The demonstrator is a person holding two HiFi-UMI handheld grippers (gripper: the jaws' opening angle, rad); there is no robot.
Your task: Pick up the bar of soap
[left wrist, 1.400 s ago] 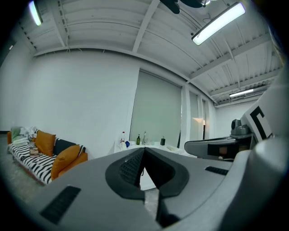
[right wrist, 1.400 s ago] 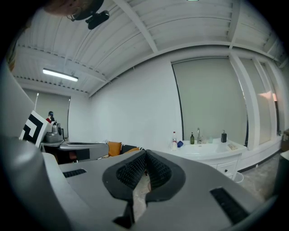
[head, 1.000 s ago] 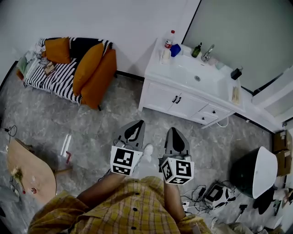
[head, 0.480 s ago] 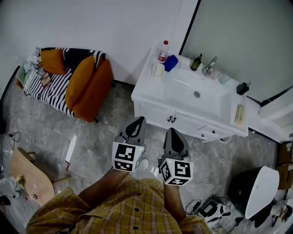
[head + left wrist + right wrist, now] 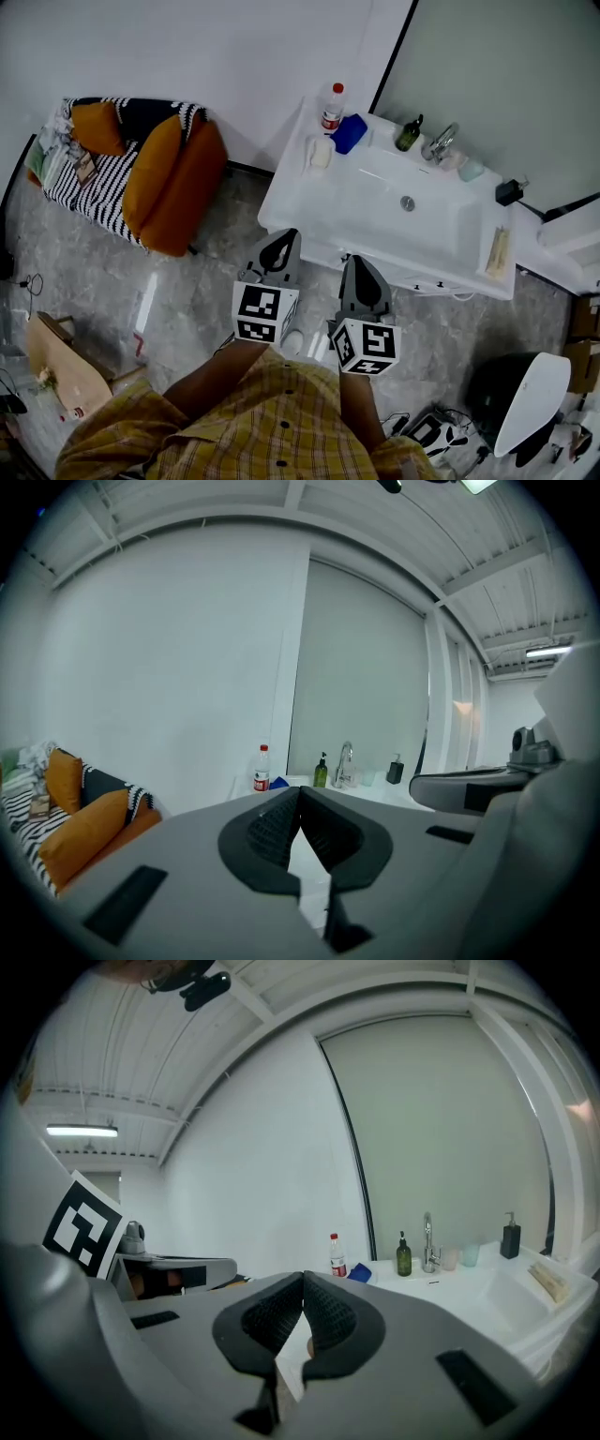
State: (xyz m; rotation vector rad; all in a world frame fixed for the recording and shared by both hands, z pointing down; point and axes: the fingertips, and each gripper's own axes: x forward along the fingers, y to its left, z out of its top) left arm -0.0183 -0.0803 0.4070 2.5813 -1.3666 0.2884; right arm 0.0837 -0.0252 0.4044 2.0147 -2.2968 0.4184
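The vanity has drawn closer; left gripper and right gripper, jaws together on nothing, haven't reached the soap bar.

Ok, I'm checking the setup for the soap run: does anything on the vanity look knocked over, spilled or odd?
Nothing stands out. The red-capped bottle, green bottle and black dispenser all stand upright on the white vanity, and no spill shows on it.

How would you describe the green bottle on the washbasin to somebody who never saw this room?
Find the white washbasin cabinet against the wall. At its back edge stands the tap; the green bottle is just left of it, the only dark green pump bottle.
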